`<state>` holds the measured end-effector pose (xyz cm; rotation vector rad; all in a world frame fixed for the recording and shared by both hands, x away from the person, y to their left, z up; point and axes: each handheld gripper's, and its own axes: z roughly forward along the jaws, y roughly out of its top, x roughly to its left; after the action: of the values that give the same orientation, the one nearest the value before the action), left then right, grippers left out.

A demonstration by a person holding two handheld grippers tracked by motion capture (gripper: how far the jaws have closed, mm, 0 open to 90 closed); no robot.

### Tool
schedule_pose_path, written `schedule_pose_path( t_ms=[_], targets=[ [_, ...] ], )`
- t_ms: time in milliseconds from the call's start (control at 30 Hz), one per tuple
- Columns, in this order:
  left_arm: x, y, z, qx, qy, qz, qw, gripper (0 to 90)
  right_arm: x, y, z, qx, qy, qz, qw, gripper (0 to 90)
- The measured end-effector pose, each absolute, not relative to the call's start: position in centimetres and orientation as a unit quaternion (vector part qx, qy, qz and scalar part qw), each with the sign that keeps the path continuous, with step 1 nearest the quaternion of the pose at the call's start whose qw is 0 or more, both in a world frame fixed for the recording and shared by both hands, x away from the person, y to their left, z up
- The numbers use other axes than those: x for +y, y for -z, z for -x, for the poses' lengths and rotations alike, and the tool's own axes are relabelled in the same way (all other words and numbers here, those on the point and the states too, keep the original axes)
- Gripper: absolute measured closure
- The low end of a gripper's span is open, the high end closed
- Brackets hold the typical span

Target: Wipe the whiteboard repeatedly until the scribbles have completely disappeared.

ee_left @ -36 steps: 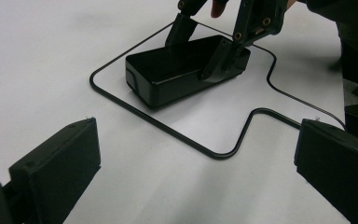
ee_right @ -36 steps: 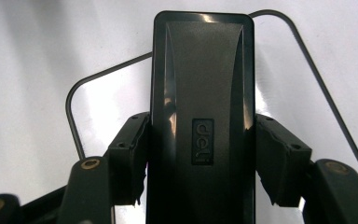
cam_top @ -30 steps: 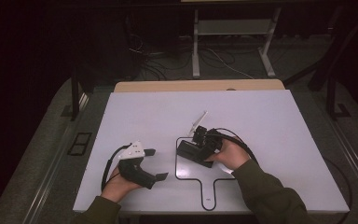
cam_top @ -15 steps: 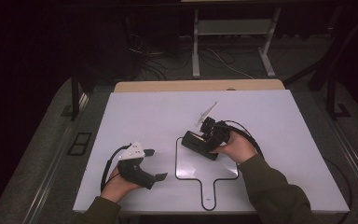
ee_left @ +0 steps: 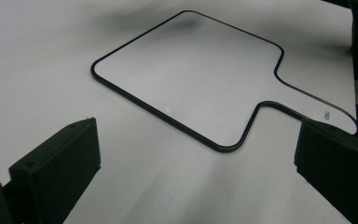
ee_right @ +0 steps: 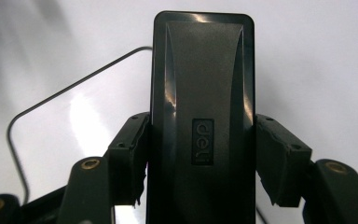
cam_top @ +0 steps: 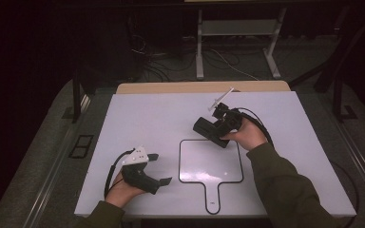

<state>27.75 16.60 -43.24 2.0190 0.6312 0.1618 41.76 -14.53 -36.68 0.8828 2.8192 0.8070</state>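
Note:
A white paddle-shaped board (cam_top: 211, 161) with a black rim lies flat near the table's front edge, handle toward me. My right gripper (cam_top: 221, 130) hangs just beyond the board's far edge, shut on a black oblong block (cam_top: 203, 127). In the right gripper view both pads (ee_right: 130, 154) press the long sides of the block (ee_right: 200, 70), which bears an embossed logo, with the board (ee_right: 74, 121) below at the left. My left gripper (cam_top: 160, 168) rests left of the board, open and holding nothing. Ahead of its wide jaws in the left gripper view (ee_left: 198, 154) lies the board (ee_left: 191, 79).
The white table (cam_top: 161, 114) has a wooden strip (cam_top: 199, 87) along its far edge. A dark floor with cables and a metal stand (cam_top: 237, 28) lies beyond. A black cable (cam_top: 259, 121) loops behind the right hand.
The right hand has carried the black block up and away to the right, off the board's far left corner. The left hand has stayed put.

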Motion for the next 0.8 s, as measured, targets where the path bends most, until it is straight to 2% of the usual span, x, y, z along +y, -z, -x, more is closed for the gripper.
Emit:
schedule_pose_path(
  t_ms=[400,800],
  targets=[
    [16.9,43.2,-27.9,0.260,-0.072,-0.829,0.489,0.0,-15.1,36.6,-46.3,0.908,-0.257,-0.325,0.057,38.9],
    [16.9,43.1,-27.9,0.261,-0.070,-0.827,0.493,0.0,-14.7,38.4,-49.9,0.903,-0.248,-0.347,0.060,38.9]
  ],
)
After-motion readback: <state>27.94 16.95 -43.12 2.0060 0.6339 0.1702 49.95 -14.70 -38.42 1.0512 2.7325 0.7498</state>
